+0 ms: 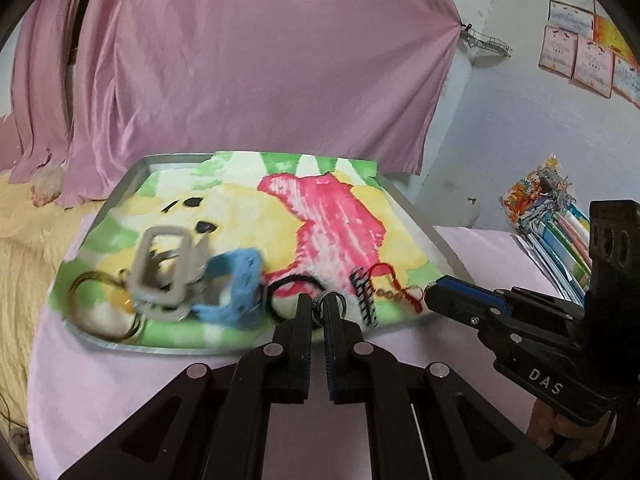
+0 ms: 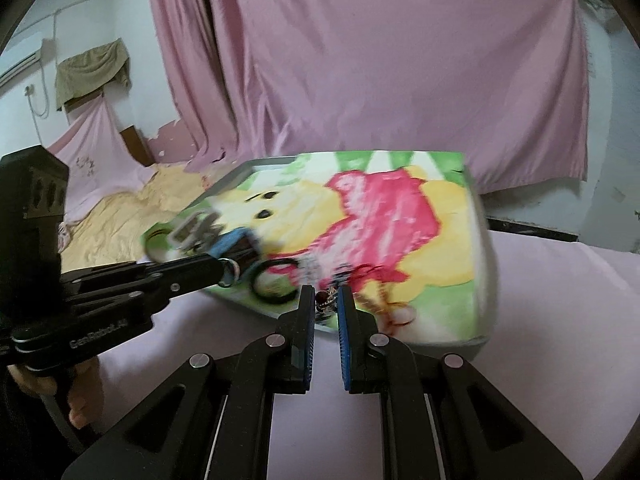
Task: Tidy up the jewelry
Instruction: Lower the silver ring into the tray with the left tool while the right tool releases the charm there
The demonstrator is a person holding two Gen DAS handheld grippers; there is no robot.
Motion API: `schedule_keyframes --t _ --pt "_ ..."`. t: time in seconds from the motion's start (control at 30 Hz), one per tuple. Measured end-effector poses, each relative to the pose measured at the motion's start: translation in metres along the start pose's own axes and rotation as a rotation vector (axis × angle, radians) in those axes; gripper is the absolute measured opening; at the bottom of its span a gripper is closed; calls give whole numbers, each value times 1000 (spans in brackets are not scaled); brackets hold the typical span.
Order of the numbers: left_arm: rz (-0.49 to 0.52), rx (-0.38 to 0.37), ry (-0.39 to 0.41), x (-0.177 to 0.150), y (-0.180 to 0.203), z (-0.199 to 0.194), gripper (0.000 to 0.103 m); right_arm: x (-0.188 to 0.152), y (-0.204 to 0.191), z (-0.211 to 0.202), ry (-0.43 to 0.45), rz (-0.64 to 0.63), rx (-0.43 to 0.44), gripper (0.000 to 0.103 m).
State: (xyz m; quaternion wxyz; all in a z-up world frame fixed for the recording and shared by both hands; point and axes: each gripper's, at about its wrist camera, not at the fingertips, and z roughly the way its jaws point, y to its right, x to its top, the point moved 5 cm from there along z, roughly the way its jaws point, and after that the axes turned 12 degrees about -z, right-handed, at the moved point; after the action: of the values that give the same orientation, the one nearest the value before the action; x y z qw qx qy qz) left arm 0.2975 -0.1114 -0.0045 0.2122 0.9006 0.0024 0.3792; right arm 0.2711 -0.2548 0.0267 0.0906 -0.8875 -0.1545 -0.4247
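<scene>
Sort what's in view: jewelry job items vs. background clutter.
Job items:
- silver ring, pinched in left gripper
- small beaded piece between right gripper fingers
- red cord bracelet
- black hair tie
- blue strap
- grey buckle
- key ring
- striped clip
- tray

Lying about:
- pink curtain
- book stack
- wall certificates
</scene>
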Motion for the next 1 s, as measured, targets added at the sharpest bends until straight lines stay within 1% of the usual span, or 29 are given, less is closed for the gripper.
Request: schedule_keyframes --t 0.17,0.3,0.47,0.7,1.0 --pt "1 32 -24 6 12 20 6 -2 23 15 -22 32 -11 10" --pt "-2 70 -59 7 15 39 6 -4 29 28 -51 33 -7 10" --pt "21 99 -104 1 15 57 6 -7 29 41 -73 39 7 10" --pt "16 111 -124 -2 11 65 6 -8 27 46 -90 40 5 10" --pt "3 97 -129 -3 10 66 6 -10 27 49 -112 33 -4 10"
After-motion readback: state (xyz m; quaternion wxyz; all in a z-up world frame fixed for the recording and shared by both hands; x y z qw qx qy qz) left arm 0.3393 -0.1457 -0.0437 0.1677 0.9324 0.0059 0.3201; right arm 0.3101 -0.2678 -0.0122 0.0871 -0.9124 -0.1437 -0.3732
